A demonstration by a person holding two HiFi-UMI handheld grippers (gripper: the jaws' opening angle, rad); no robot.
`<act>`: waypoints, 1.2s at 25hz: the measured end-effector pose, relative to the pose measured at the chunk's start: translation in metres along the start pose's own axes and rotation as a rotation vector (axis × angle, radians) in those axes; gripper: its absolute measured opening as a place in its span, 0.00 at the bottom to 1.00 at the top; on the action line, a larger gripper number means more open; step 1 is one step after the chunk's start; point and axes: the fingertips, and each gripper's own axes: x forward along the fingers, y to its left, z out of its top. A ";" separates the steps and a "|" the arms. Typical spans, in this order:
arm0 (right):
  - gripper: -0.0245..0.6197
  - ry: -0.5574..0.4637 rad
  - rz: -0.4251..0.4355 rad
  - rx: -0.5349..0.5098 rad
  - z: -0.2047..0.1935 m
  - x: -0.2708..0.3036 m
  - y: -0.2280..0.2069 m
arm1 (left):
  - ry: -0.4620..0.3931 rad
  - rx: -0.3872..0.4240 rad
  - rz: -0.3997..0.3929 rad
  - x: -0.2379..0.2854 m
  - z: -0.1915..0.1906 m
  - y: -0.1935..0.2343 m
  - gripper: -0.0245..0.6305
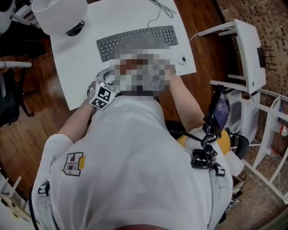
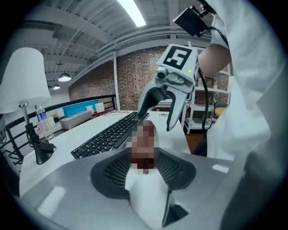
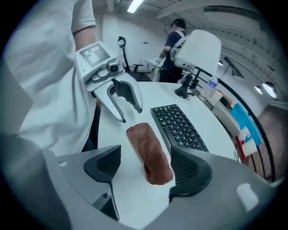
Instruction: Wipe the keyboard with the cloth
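Note:
A dark keyboard (image 1: 137, 41) lies across the far part of the white table (image 1: 81, 67). A brown rolled cloth (image 3: 148, 150) rests on the table in front of it, near the front edge. My right gripper (image 3: 147, 168) points down over the cloth, its jaws wide apart with the cloth's near end between them and the pads not pressing it. My left gripper (image 3: 131, 114) faces it from the cloth's other end, open, holding nothing. In the left gripper view, the right gripper (image 2: 158, 119) hangs open above the cloth. In the head view only the left gripper's marker cube (image 1: 102, 96) shows.
A white lamp (image 1: 60, 13) stands at the table's far left corner beside the keyboard (image 3: 180, 126). A small white round object (image 1: 181, 59) sits right of the keyboard. White shelving (image 1: 245, 49) stands to the right. Another person (image 3: 173, 27) stands far back.

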 end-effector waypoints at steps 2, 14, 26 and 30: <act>0.58 0.049 0.083 -0.113 -0.002 0.015 -0.005 | 0.018 0.002 0.028 0.005 -0.001 0.003 0.27; 0.41 0.132 0.362 -0.220 -0.016 0.062 -0.002 | 0.078 -0.183 0.192 0.016 -0.015 0.010 0.27; 0.49 0.087 0.393 -0.165 -0.003 0.062 -0.003 | 0.082 -0.252 0.221 0.003 -0.022 0.011 0.27; 0.38 0.103 0.372 -0.171 -0.004 0.063 -0.005 | 0.083 -0.246 0.210 -0.001 -0.021 0.016 0.27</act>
